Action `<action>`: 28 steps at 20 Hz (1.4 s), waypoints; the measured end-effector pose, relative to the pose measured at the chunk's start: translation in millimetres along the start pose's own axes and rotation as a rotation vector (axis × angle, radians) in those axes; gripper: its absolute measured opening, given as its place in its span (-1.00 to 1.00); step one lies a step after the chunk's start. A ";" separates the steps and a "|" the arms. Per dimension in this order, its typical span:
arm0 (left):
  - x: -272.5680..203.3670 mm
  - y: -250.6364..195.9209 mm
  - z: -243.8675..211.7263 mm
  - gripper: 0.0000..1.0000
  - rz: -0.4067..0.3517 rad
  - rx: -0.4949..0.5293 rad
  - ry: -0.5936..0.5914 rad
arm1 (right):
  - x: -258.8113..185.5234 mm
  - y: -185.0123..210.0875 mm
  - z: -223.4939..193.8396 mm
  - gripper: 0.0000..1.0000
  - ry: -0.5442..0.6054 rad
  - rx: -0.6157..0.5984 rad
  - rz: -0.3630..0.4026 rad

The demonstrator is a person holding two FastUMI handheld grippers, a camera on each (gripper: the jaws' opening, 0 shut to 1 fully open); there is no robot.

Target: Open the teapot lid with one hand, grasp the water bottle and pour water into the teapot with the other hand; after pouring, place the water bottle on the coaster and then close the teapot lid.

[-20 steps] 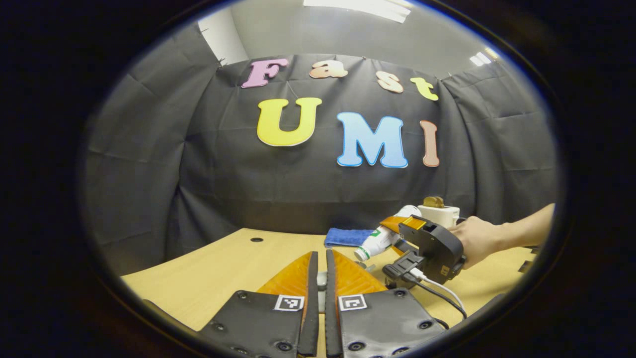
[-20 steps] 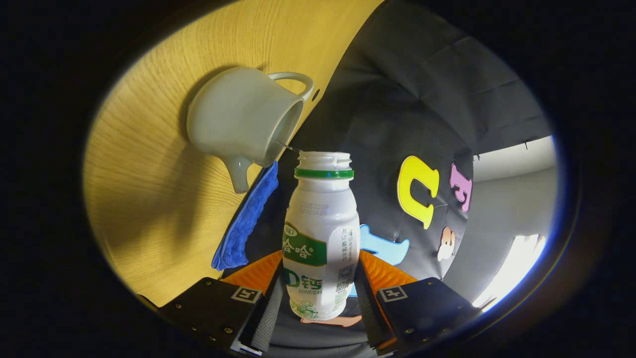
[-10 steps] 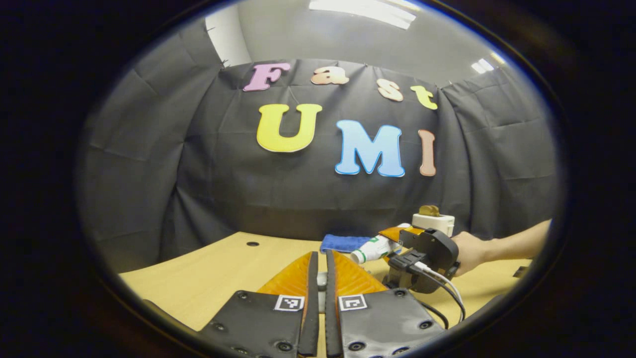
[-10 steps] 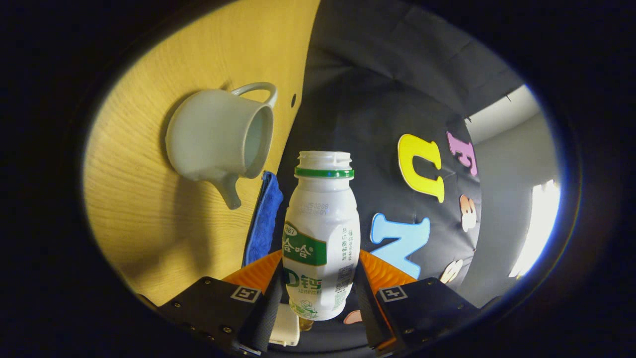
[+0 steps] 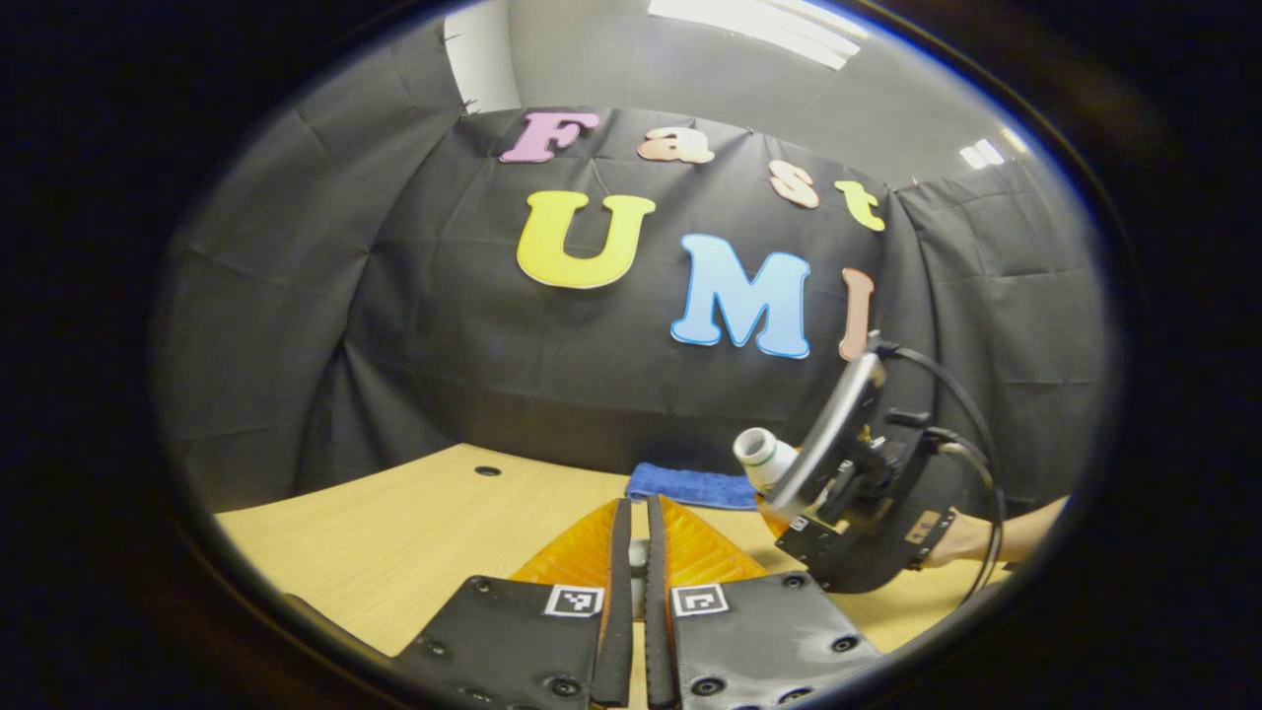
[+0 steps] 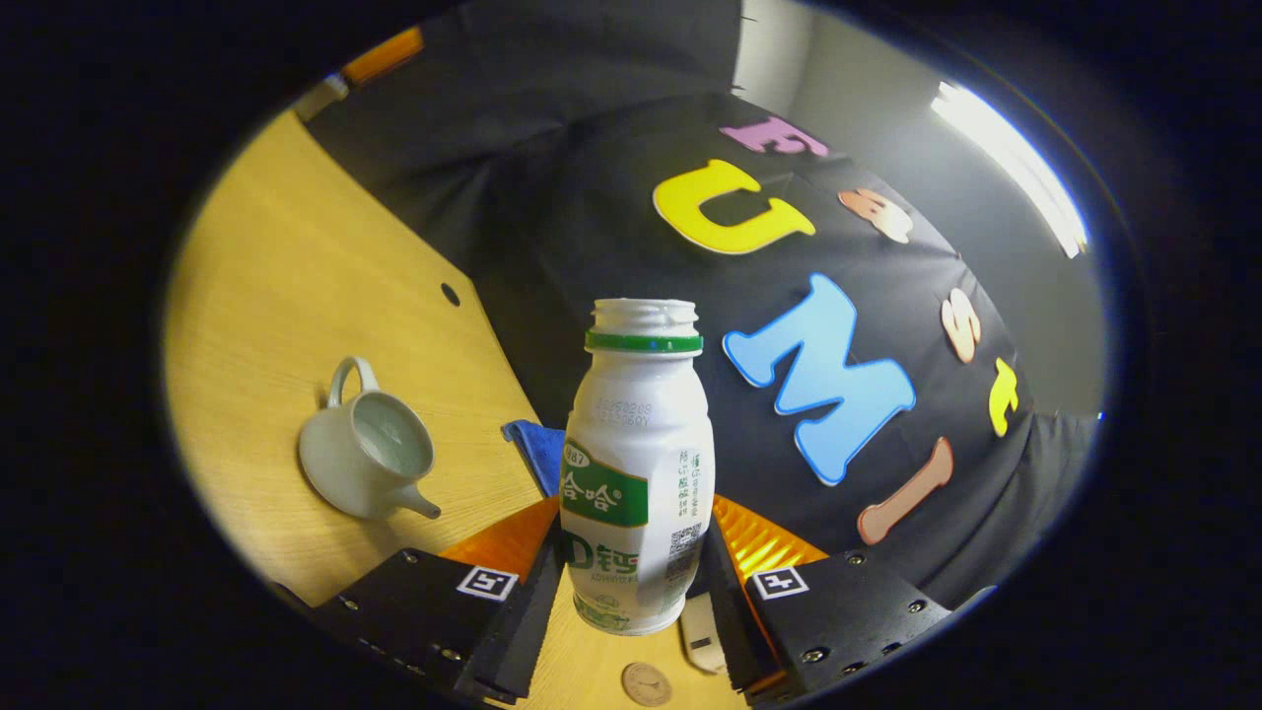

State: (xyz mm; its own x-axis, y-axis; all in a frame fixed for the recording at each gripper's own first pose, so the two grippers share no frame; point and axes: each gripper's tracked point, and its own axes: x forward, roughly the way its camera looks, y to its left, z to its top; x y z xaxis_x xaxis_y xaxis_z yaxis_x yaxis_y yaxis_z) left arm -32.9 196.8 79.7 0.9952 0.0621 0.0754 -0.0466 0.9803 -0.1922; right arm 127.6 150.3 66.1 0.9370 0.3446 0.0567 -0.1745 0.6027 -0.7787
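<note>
Water bottle [image 6: 639, 463]: held upright between the two fingers of the right tool [image 6: 636, 592] in the right gripper view, both fingers pressing its lower body; its mouth is uncapped; its base is cut off behind the fingers.
Right tool from afar: in the left gripper view its body [image 5: 868, 493] hangs above the worktop, and it hides all but the bottle's neck [image 5: 761, 454]; a hand behind it is mostly hidden.
Left tool [image 5: 636, 552]: fingers drawn almost together with a narrow slit between them; a small pale thing sits in that slit, too hidden to say what it is or whether both fingers press it.
Teapot [image 6: 367, 465]: white, on the worktop [image 6: 276, 296] to the left of the bottle in the right gripper view, well apart from it, lid off, mouth open; the inside looks pale, and I cannot tell its fill.
Blue cloth [image 6: 537, 449]: lies at the worktop's far edge, partly hidden behind the bottle.
Round disc [image 6: 646, 682]: small, below the bottle on the worktop, hard to identify.
White object [image 6: 702, 636]: beside the disc, half hidden by the right finger.
</note>
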 end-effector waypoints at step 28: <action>178.2 -68.7 -120.0 -0.78 -0.053 0.220 0.190 | -102.9 -56.2 -120.5 0.42 0.058 0.718 -0.047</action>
State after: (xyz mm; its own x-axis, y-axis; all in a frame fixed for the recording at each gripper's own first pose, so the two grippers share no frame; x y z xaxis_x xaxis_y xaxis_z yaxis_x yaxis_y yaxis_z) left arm 157.9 117.9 -11.0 0.9941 -0.0066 -0.1085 0.0094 0.9996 0.0250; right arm 77.4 -5.8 28.8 0.9594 0.2802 0.0308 -0.2711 0.9471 -0.1719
